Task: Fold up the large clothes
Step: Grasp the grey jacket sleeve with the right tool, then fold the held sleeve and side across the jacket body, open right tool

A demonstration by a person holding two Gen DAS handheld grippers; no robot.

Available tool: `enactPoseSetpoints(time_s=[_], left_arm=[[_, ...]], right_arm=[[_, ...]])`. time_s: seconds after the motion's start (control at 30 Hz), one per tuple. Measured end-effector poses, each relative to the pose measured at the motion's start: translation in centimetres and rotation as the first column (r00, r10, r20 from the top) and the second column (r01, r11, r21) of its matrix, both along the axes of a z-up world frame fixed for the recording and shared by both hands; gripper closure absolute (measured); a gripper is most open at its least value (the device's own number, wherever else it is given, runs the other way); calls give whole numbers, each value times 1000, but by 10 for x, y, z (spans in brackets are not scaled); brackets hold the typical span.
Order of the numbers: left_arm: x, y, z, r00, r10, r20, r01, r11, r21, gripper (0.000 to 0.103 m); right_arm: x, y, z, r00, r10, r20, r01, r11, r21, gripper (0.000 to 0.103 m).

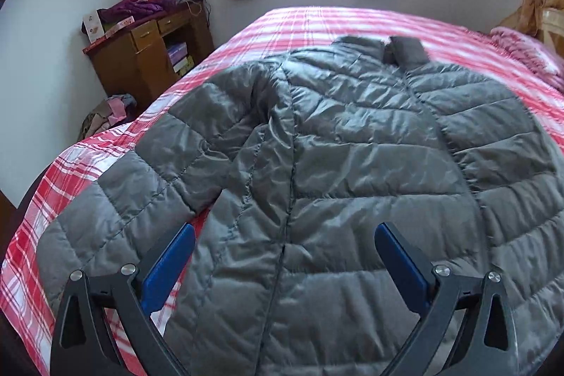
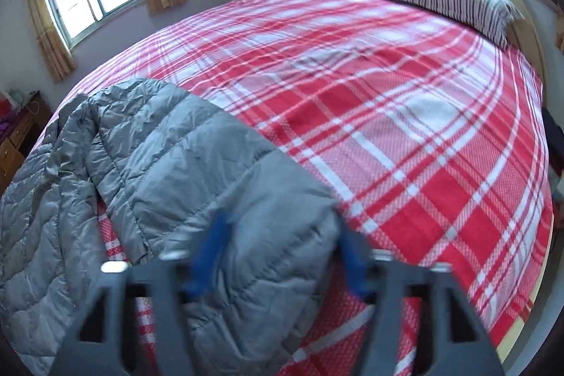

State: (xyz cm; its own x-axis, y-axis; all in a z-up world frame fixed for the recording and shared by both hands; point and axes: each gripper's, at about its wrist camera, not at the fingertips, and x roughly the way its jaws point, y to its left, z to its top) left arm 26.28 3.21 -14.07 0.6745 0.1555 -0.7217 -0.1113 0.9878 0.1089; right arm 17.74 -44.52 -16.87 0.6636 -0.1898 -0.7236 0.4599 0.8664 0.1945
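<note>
Left wrist view: grey quilted puffer jacket (image 1: 352, 143) lies spread flat, collar away, near the foot edge of the red-and-white plaid bed (image 1: 317, 23). Left gripper (image 1: 284, 236) hovers released over the hem, holding nothing. Right gripper (image 2: 282, 235), blurred, jaws apart astride the sleeve (image 2: 225, 164) end; contact unclear. Step looks like the sleeve fold starting; next, clamp the cuff and carry it across the body.
</note>
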Motion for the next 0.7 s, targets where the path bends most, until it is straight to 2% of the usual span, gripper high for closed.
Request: enactPoseSetpoints(time_s=[0.1,0.27,0.43,0.53,0.7], left_arm=[[11,7,-2,1000,12,-19,-12,1000,1,1],[21,25,9,999,38,-4,-38,999,1,1],[27,39,15,999,49,-1,-49,999,-8,1],[29,46,19,998,59,9,-59,998,4,1],[36,58,25,996,88,16,-88,996,-3,1]], right_arm=[[7,-11,3,1000,25,-1,-25,1000,5,81],[18,-40,26,999,-32,7,33,996,-77,85],[44,-47,61,999,-23,35,29,985,-172,87],[60,-28,90,996,23,88,-3,975,-221,87],[86,41,143,972,178,155,-120,938,-326,87]])
